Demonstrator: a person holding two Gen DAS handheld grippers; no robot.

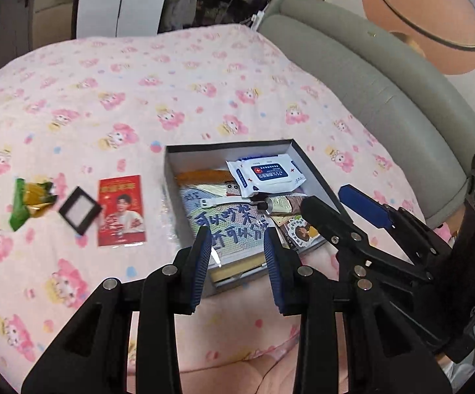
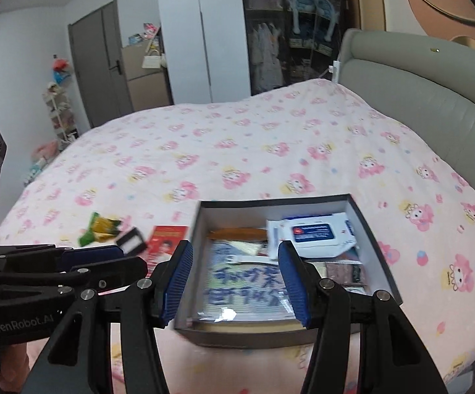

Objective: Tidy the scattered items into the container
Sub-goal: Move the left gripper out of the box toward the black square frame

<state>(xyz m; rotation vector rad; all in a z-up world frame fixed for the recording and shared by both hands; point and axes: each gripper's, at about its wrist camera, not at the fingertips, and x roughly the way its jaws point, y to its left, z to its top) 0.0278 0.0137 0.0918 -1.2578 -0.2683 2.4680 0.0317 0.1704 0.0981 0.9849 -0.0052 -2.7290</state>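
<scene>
Hovering near the box [image 1: 313,177], both hand-held grippers, left [image 1: 237,256] and right [image 2: 234,279], gape empty. Left of the box lie a red card [image 1: 121,210], black frame [image 1: 80,209] and snack wrapper [image 1: 29,202]; flat things on soft bedding may slip the pads.

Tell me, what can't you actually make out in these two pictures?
- Box bottom layers: covered by the wipes pack and written pouch, both views.
- Green snack packet print: motion-blurred, both views.
- Red card: partly behind the left gripper, right wrist view.
</scene>
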